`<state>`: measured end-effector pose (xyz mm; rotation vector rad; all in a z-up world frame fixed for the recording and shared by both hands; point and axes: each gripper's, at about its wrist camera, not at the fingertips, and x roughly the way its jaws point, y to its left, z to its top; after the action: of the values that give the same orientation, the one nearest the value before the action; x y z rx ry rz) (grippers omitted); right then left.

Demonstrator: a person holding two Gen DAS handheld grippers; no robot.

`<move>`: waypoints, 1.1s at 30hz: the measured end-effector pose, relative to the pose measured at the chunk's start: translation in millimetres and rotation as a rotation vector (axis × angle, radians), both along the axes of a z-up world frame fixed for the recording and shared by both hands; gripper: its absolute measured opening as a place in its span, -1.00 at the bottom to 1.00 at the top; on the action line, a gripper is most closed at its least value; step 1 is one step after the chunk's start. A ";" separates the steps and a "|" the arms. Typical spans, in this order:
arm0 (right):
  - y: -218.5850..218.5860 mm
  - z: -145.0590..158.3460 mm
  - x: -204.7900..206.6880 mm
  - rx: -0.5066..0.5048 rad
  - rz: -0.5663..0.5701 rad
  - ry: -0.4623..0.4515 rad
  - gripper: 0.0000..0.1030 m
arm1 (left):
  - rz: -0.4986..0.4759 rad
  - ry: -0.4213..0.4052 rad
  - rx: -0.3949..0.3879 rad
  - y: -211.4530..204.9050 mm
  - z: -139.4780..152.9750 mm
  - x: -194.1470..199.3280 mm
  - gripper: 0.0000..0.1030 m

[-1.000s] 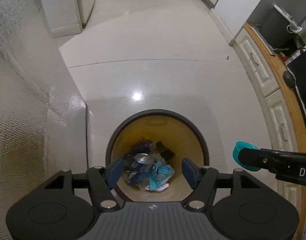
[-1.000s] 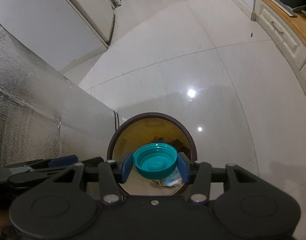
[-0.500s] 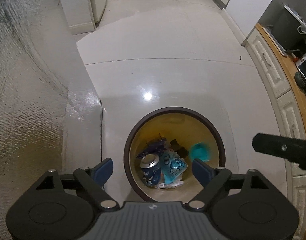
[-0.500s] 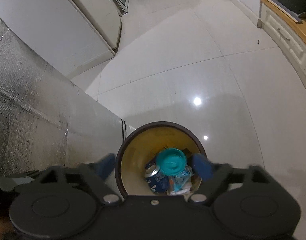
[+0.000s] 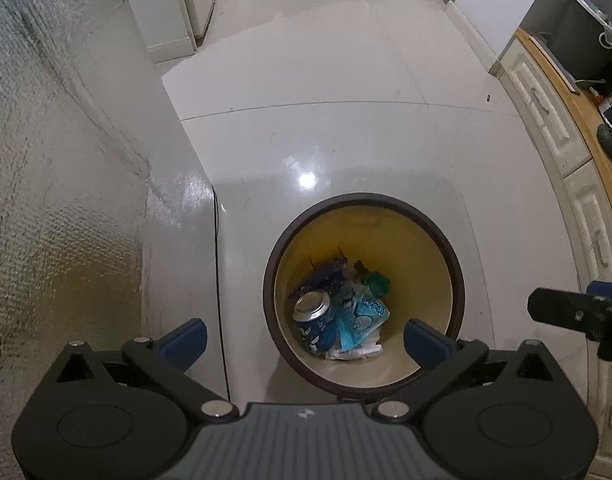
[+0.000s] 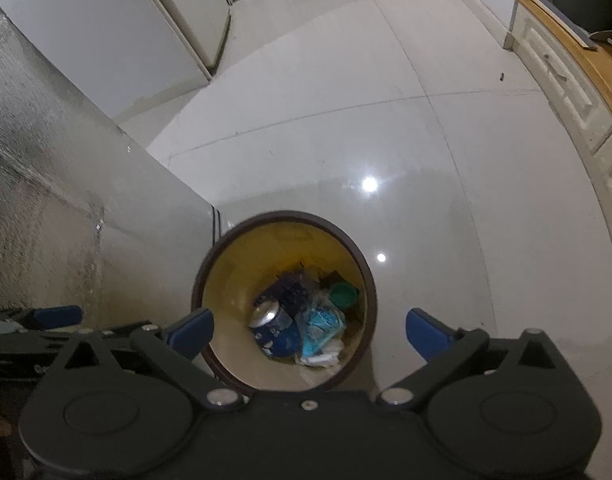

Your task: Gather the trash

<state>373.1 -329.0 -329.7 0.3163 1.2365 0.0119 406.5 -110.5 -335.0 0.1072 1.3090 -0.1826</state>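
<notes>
A glossy pale tiled floor (image 5: 346, 80) fills most of both views, with a textured silver foil-covered panel (image 5: 65, 200) down the left side of each frame and cream cabinets under a wooden worktop (image 5: 562, 92) along the right edge. A round bin (image 5: 458, 292), dark-rimmed with a yellow inside, stands on the floor in the lower centre, just beside the panel. The trash lies at its bottom: a blue drink can (image 5: 316, 320) on the left, a light blue wrapper (image 5: 362, 320) touching it, and a small teal cap (image 5: 378, 284) above the wrapper. The left gripper (image 5: 306, 338) and right gripper (image 6: 310, 330) both point down over the bin, jaws opening wide, with nothing between the blue pads.
</notes>
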 end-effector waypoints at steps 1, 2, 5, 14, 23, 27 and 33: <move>0.3 -0.6 -1.7 -0.004 0.000 0.007 1.00 | 0.001 0.002 0.005 0.8 0.4 -1.4 1.00; 0.6 -0.7 -4.1 -0.006 -0.001 0.012 1.00 | 0.005 0.005 0.011 1.6 1.2 -3.2 1.00; 1.0 -0.9 -9.3 -0.002 -0.001 0.020 1.00 | 0.017 0.019 0.020 5.4 1.9 -8.3 1.00; 0.2 6.5 -28.5 0.015 -0.030 0.016 1.00 | 0.075 0.012 0.009 18.5 22.4 -27.8 1.00; -6.8 31.1 -51.3 -0.009 -0.032 0.001 1.00 | 0.076 -0.037 0.011 18.9 53.4 -48.8 1.00; -13.3 58.5 -61.8 -0.006 -0.059 -0.055 1.00 | 0.086 -0.079 0.020 17.8 79.3 -60.1 1.00; -11.1 95.8 -82.5 -0.027 -0.046 -0.109 1.00 | 0.092 -0.140 0.001 19.1 118.2 -82.5 1.00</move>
<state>290.6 -340.1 -233.9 0.3163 1.1203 -0.0271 324.1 -91.4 -216.8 0.0593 1.1714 -0.0944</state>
